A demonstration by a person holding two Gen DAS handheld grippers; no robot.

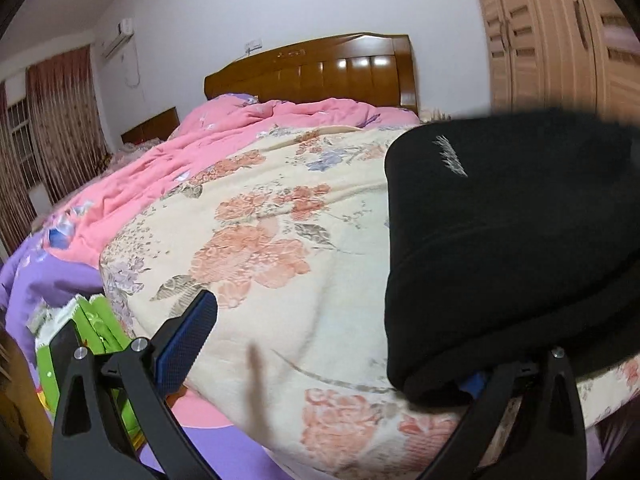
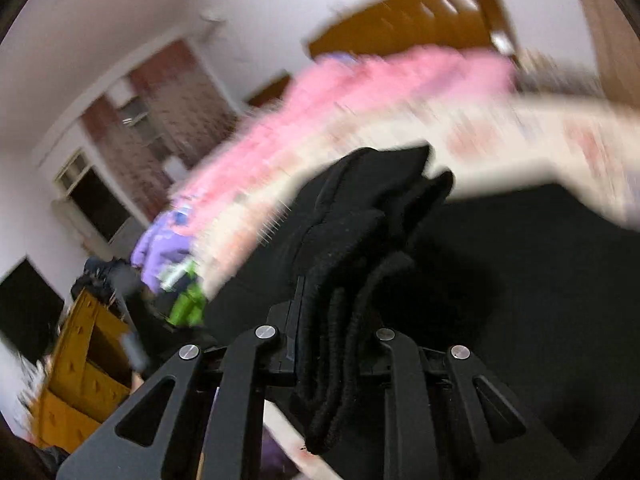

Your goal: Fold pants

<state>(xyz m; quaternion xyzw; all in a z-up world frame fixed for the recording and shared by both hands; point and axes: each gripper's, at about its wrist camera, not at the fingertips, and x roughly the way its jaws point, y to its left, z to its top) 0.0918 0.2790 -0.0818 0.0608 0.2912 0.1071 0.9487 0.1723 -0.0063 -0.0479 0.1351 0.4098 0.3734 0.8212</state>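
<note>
The black pants [image 1: 500, 240] lie on the right of the floral blanket [image 1: 260, 220], a small white logo facing up. My left gripper [image 1: 340, 336] is open wide at the blanket's near edge. Its left blue pad [image 1: 188, 336] is bare, while the pants' near edge drapes over the right finger and hides its pad. In the blurred right wrist view, my right gripper [image 2: 340, 320] is shut on a bunched, ribbed edge of the pants [image 2: 360, 220], held up above the rest of the black cloth.
A pink quilt [image 1: 180, 160] is heaped toward the wooden headboard [image 1: 320, 68]. A louvred wardrobe [image 1: 560, 40] stands at right. A green packet [image 1: 96, 320] lies on the purple sheet by the bed's left edge. Yellow wooden furniture [image 2: 80, 360] stands beyond it.
</note>
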